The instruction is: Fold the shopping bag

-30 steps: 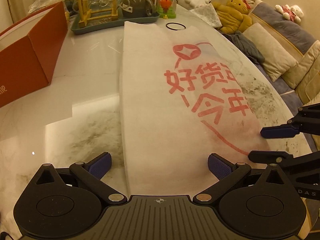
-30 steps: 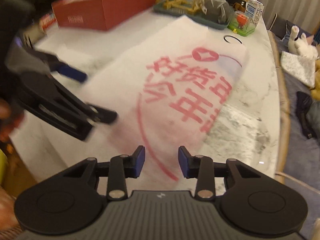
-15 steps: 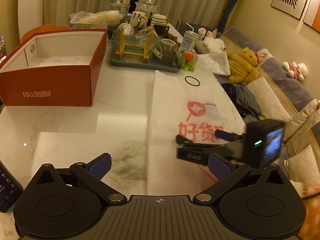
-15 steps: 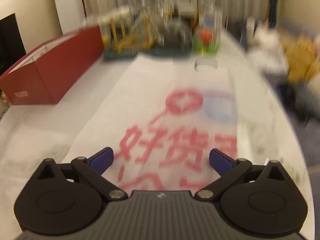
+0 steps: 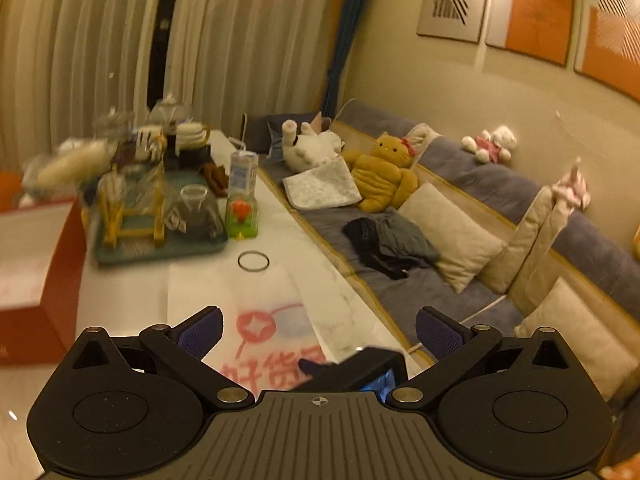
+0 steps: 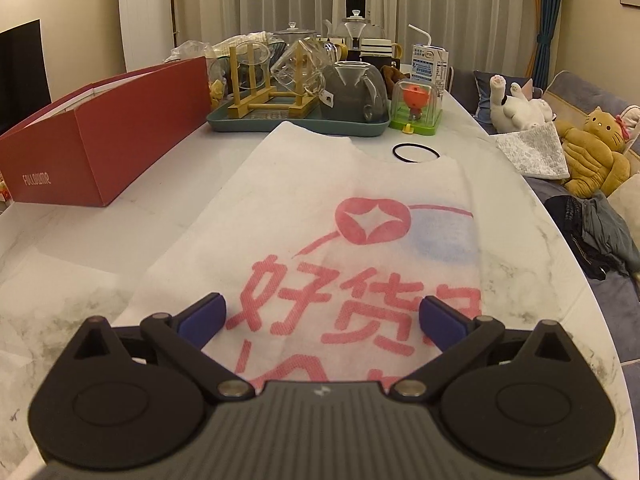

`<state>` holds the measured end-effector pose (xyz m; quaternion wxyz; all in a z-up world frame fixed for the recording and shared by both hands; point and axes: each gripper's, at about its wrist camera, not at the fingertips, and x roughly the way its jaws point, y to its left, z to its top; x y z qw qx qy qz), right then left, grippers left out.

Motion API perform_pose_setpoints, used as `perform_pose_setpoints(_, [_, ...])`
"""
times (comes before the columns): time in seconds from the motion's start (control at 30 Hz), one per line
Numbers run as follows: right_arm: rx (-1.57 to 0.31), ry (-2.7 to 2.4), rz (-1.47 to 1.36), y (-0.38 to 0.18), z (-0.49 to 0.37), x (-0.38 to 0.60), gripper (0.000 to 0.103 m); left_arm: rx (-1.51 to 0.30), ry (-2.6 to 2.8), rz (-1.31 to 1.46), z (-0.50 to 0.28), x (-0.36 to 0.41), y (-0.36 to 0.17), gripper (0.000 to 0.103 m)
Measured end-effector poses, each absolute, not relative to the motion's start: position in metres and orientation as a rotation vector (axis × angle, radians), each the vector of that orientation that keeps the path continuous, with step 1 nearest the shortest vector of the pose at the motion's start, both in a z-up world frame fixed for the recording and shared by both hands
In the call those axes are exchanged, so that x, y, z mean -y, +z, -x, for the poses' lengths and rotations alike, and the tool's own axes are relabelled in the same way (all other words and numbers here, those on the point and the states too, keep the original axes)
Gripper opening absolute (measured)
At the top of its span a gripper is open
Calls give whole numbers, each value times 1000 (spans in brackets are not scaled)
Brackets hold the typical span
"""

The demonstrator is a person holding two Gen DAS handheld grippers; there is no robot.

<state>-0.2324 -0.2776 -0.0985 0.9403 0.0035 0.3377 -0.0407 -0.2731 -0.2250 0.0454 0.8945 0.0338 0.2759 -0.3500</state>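
Note:
A white shopping bag (image 6: 352, 208) with red printed characters lies flat lengthwise on the marble table, folded into a long strip. My right gripper (image 6: 322, 318) hovers low over its near part, jaws open wide, nothing between the blue pads. In the left wrist view the bag (image 5: 240, 292) shows only its far end. My left gripper (image 5: 318, 326) is raised above the table, open and empty. The back of the right gripper (image 5: 360, 368) pokes into view just under it.
A black hair band (image 6: 416, 153) lies by the bag's far end. Behind it stand a green tray (image 6: 296, 126) of glassware, a toy in a clear case (image 6: 416, 108) and a drink carton (image 6: 429, 66). A red box (image 6: 104, 128) sits left. A sofa (image 5: 460, 240) with cushions and plush toys runs along the right.
My left gripper rose and tilted up, so the room and sofa now fill its view. My right gripper opened wide and swung round to point along the bag.

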Motion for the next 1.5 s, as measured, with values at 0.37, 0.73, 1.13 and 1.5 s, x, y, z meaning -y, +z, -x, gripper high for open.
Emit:
perform_pose_setpoints(0.37, [-689, -86, -11, -97, 233, 275, 103, -655, -843, 9, 280, 162, 43, 103])
perform_pose_setpoints(0.73, [-688, -91, -16, -97, 232, 275, 103, -672, -1081, -21, 296, 61, 23, 103])
perform_pose_setpoints(1.13, [-688, -90, -14, -97, 232, 276, 103, -711, -1047, 166, 291, 44, 16, 103])
perform_pose_setpoints(1.5, [-688, -88, -15, -96, 233, 276, 103, -849, -968, 62, 283, 26, -1, 103])
